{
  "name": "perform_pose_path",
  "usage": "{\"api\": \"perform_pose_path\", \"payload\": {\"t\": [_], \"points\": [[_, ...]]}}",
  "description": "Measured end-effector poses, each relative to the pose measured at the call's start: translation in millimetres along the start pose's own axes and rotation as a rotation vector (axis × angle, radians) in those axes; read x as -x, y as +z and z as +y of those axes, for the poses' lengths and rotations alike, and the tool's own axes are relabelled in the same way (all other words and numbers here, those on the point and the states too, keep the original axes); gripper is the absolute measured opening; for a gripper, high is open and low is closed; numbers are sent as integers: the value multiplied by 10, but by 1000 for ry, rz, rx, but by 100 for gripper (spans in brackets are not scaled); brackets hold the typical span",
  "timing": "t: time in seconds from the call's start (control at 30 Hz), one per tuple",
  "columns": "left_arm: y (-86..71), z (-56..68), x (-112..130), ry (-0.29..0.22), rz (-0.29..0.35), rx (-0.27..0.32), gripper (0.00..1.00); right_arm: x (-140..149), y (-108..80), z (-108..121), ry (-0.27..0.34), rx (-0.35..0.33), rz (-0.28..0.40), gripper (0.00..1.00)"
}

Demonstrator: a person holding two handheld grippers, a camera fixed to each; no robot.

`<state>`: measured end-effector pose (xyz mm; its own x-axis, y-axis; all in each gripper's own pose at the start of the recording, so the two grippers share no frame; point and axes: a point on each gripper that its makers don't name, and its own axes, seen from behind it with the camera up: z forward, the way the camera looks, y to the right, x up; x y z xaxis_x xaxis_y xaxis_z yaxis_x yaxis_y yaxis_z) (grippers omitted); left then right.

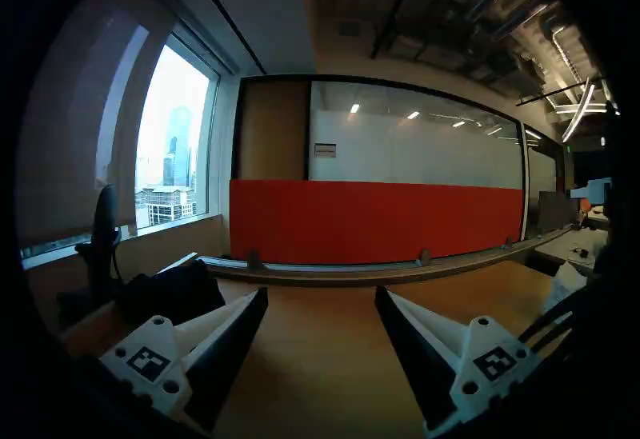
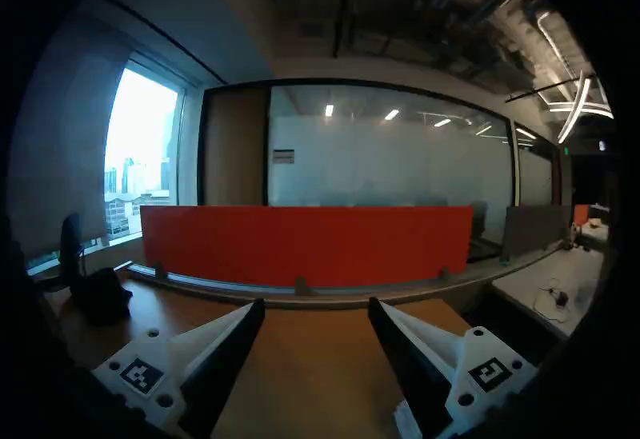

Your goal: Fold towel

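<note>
— Now, how do the two grippers stand?
— The left gripper (image 1: 320,290) has its fingers spread wide with nothing between them, above a wooden desk (image 1: 320,367). The right gripper (image 2: 314,302) is likewise spread and empty over a wooden top.
— Where is the towel?
— Uncertain. In the left gripper view a pale crumpled shape (image 1: 566,283) lies at the desk's right edge, well apart from the fingers; whether it is the towel cannot be told.
— And the surroundings?
— A red partition (image 1: 376,223) runs along the desk's far edge, with a glass wall (image 1: 416,143) behind it. A black bag (image 1: 172,293) sits at far left, near the window (image 1: 172,151).
</note>
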<state>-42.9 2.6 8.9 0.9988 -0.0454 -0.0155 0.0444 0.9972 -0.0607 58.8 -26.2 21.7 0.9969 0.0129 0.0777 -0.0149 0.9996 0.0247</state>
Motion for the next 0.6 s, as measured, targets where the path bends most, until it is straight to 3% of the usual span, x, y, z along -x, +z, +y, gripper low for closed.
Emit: {"api": "perform_pose_path", "payload": {"t": [0.27, 0.6], "points": [[47, -109, 511, 10, 6, -20, 100, 152, 30, -56, -4, 11, 7, 100], [79, -119, 957, 2, 5, -27, 100, 322, 121, -215, -10, 4, 10, 100]]}}
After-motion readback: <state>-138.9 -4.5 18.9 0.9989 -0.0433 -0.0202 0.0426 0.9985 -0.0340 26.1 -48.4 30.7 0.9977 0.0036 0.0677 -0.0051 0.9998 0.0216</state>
